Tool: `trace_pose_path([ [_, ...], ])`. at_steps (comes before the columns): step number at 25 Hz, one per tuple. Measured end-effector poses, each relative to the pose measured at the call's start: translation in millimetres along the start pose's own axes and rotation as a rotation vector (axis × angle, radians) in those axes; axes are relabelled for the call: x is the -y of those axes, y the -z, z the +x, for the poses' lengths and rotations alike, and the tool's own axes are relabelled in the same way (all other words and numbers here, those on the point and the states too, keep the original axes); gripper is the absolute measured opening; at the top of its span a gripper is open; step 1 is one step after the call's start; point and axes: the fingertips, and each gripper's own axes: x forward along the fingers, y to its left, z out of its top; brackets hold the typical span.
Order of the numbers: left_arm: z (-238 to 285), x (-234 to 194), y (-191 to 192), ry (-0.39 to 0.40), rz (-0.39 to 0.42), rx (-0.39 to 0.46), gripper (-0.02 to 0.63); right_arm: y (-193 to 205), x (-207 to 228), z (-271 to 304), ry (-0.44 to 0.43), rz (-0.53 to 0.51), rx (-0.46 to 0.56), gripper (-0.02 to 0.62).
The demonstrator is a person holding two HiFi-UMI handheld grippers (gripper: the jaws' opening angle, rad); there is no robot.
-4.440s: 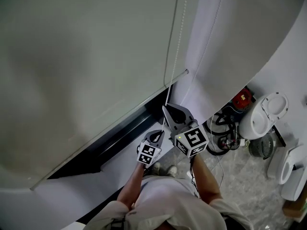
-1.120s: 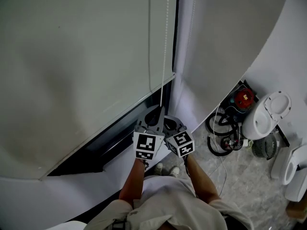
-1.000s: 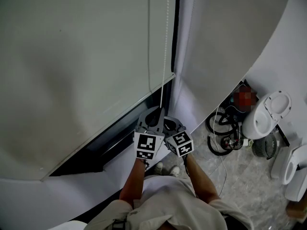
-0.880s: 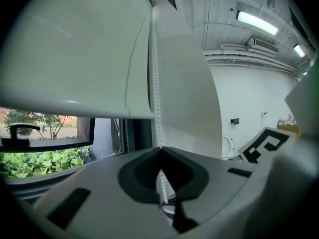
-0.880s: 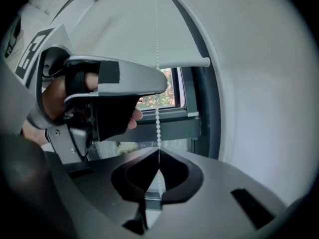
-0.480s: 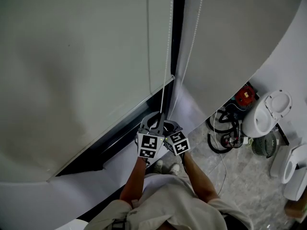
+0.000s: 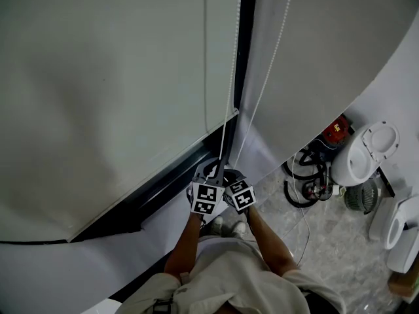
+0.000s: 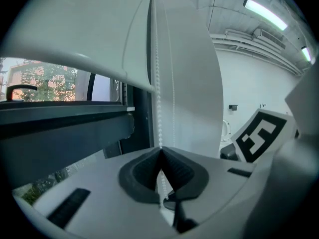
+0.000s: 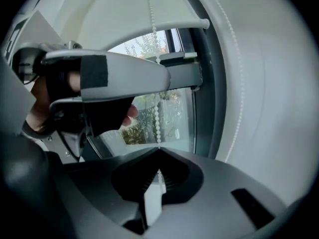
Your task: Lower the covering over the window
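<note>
roller blind (image 7: 98, 97) covers most of the window at left, bottom bar (image 9: 174, 26) short of the sill, strip of glass (image 9: 169, 113) uncovered under it. left gripper (image 8: 160, 149) jaws fully closed, pinching the bead chain (image 8: 158, 83). right gripper (image 9: 158, 149) just beside it, also clamped tight on the chain, probably the same strand, head view too small to confirm. second strand (image 7: 275, 51) hangs free to the right

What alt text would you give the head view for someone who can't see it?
Seen from above, a person holds the left gripper and right gripper side by side, both shut on the chain of a pale blind covering most of a window; a dark strip at its foot is uncovered.
</note>
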Motion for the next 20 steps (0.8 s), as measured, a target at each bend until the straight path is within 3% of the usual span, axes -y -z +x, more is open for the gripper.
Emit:
trace_pose_path([
  [10,7,5,31,0.025,-0.011,-0.059,0.014,31,5,7,-0.003,0.011,-0.045,-0.003],
  [20,0,14,31,0.043,-0.012,-0.055,0.014,35,1,-2,0.01,-0.006,-0.032,-0.002],
])
